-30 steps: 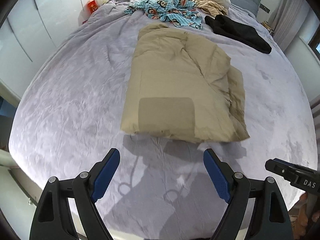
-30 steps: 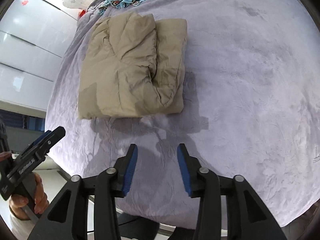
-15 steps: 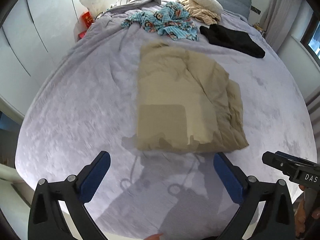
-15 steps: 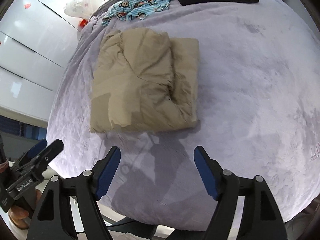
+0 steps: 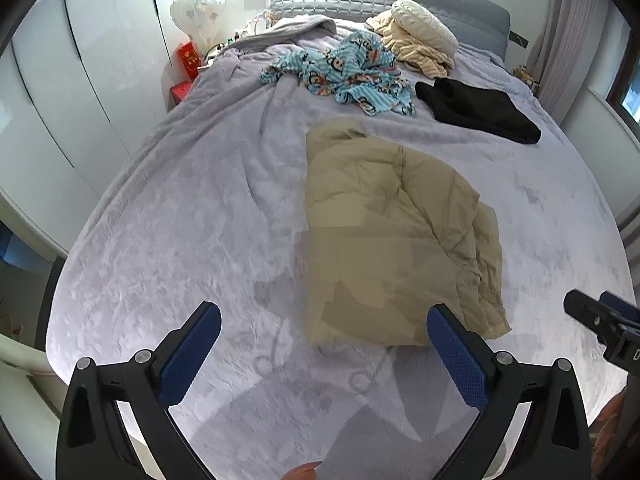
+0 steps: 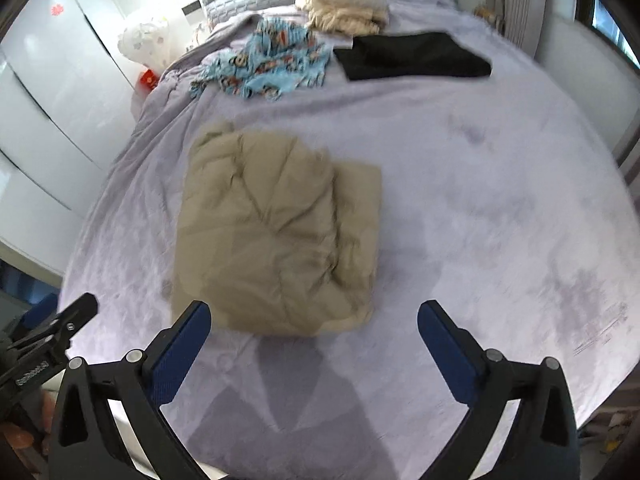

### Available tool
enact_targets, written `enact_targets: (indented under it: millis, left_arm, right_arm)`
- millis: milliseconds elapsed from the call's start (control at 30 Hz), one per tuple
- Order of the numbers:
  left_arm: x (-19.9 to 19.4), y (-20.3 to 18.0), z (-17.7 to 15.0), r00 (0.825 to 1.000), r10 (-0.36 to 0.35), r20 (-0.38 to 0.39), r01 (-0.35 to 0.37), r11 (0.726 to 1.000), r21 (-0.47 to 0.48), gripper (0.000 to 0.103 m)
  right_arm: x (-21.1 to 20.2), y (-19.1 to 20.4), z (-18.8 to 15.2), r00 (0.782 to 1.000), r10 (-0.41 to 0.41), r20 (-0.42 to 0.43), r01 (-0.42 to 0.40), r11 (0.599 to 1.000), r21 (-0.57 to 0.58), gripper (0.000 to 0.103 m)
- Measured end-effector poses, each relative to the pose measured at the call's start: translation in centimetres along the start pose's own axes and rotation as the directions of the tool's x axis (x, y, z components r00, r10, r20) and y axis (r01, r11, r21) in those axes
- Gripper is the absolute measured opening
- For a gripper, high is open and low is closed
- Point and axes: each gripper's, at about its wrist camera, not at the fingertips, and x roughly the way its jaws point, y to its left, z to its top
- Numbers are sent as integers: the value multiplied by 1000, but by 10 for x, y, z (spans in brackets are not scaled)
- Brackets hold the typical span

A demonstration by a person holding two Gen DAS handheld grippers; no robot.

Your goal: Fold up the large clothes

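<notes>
The folded beige padded garment (image 5: 396, 248) lies on the lilac plush bed (image 5: 180, 240), just ahead of both grippers. Left gripper (image 5: 324, 354) and right gripper (image 6: 314, 346) have just been opening; both stand released, nothing between.

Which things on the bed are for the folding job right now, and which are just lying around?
For the job:
- tan folded coat, in the middle of the bed
- left gripper and right gripper, jaws open, holding nothing

Just lying around:
- blue cartoon-print cloth
- black garment
- cream bundle near the headboard
- red boxes beside the bed
</notes>
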Motion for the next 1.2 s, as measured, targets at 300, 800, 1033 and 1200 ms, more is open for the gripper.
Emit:
enact_targets:
  millis: [300, 800, 1033, 1200]
  left_arm:
    - [-23, -2, 5, 998, 29, 46, -29, 999, -14, 103]
    - [-44, -4, 9, 997, 34, 71, -32, 999, -25, 103]
    - [-45, -4, 9, 997, 34, 72, -32, 999, -26, 103]
    - [-45, -3, 9, 997, 32, 72, -31, 999, -25, 103]
  right_arm:
    - [-23, 12, 14, 999, 4, 35, -3, 1000, -15, 103]
    - [-36, 21, 16, 998, 4, 55, -1, 999, -44, 103]
    - [-36, 20, 17, 998, 4, 55, -2, 999, -45, 103]
    - [-36, 19, 17, 998, 5, 55, -2, 999, -46, 103]
